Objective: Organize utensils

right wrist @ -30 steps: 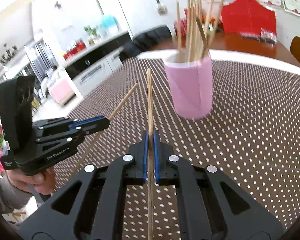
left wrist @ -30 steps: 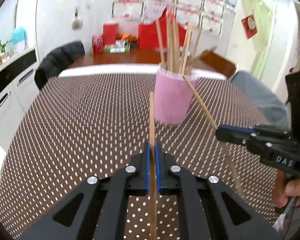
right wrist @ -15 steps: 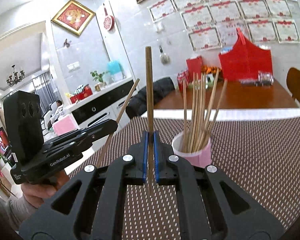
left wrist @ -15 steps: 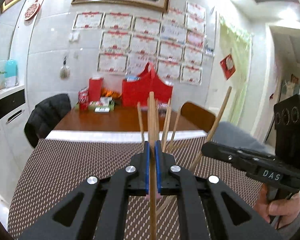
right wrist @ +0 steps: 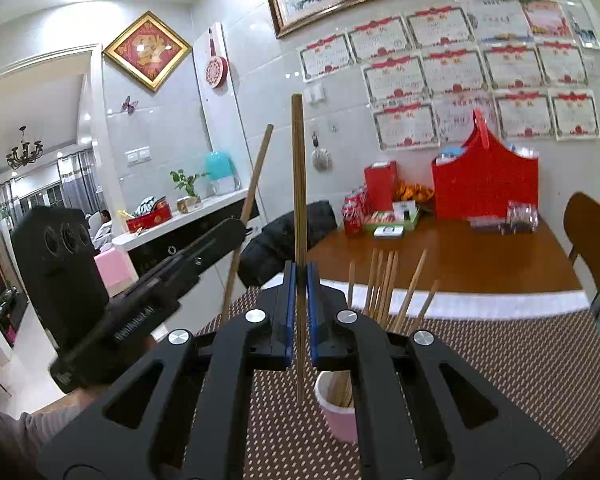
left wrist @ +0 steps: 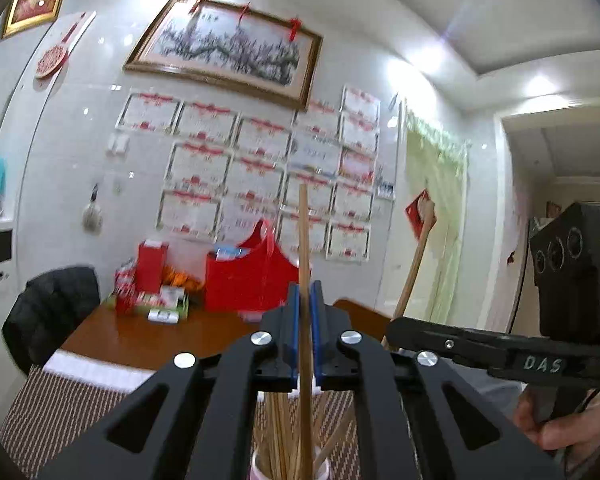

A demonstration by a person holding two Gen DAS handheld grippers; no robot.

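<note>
Each tool point(left wrist: 305, 336) clamps 1 slim wooden chopstick point(left wrist: 305, 248) above the pink cup point(right wrist: 336, 412).

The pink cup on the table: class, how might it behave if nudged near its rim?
The pink cup looks tall and narrow, so it may tip rather than slide. The chopsticks standing well above its rim probably raise its balance point. The dotted mat looks textured, likely gripping the base.

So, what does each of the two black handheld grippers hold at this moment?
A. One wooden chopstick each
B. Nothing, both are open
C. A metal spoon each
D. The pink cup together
A: the left gripper is shut on one wooden chopstick, and the right gripper is shut on another wooden chopstick, above the pink cup of chopsticks.
</note>
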